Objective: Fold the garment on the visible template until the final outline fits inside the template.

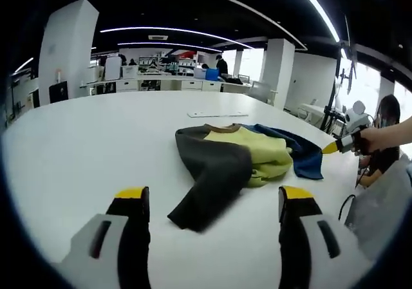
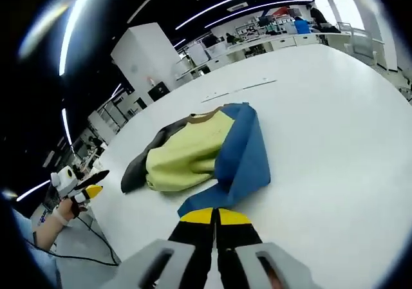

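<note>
Left gripper (image 1: 214, 202): jaws spread wide, yellow tips well apart, nothing between them. It hovers over the white tabletop (image 1: 90, 147), short of the garment (image 1: 241, 157).

Garment sits bunched near the middle of the tabletop, in the left gripper view at roughly 1 o'clock from the jaws. Three colour zones: dark grey sleeve (image 1: 209, 186) trailing toward 6 o'clock, its end lying between the two jaw tips but further out; yellow-green body (image 1: 257, 150) in the centre; blue sleeve (image 1: 302, 157) off to 3 o'clock. Brown collar edge at the 12 o'clock side.

Right gripper (image 2: 215, 216): jaws closed together, yellow tips touching or nearly so. The tips sit right at the near end of the blue sleeve (image 2: 241, 160); cannot tell whether cloth is pinched between them.

In the right gripper view the garment lies at 12 o'clock from the jaws: blue on the right, yellow-green (image 2: 183, 157) in the middle, dark grey (image 2: 138, 170) at 9 o'clock.

Thin pale outline (image 2: 241, 89) on the tabletop beyond the garment, at 12 o'clock, apart from the cloth; too faint to tell what it is.

Each gripper shows in the other's view, held in a hand (image 1: 380, 138): the right one at 3 o'clock in the left gripper view, the left one at 8 o'clock in the right gripper view.
</note>
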{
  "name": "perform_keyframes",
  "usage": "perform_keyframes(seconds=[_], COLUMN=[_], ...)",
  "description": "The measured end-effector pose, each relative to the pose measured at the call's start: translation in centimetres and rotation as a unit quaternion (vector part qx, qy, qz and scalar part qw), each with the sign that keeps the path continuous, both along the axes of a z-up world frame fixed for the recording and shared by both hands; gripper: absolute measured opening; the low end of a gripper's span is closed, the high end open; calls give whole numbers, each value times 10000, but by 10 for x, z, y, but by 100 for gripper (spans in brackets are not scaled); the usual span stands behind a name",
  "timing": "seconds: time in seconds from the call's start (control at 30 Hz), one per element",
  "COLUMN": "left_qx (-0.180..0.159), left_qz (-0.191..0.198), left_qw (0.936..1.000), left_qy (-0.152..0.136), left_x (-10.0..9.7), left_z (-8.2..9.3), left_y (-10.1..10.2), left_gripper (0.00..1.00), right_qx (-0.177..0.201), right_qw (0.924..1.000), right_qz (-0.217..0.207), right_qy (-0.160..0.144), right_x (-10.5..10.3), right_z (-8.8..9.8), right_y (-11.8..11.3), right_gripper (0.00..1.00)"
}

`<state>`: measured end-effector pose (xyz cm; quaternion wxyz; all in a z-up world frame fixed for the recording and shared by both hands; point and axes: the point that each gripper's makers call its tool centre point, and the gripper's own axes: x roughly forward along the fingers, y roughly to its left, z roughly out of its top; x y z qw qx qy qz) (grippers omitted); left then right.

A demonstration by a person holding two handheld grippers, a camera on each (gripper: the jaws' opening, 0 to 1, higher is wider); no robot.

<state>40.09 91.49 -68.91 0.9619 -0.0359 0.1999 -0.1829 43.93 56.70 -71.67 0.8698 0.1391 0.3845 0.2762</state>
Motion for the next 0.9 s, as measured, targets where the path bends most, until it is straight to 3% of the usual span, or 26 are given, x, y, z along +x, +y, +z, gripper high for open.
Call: perform_keyframes(seconds=[0.43,0.9], left_qx=[13,52], left_qz=[44,94], left_qw=[10000,9999], left_qy=[-13,64], left_x=[2,2], left_z=[1,-3], left_y=[2,5], left_gripper=[78,78], right_qx=[-653,-1670], right_qw=[9977,9848], right_qz=[-14,71], right_qy=[188,481], right_x=[22,46], right_z=[1,-18], right_y=[-67,-115], right_gripper=[0,0])
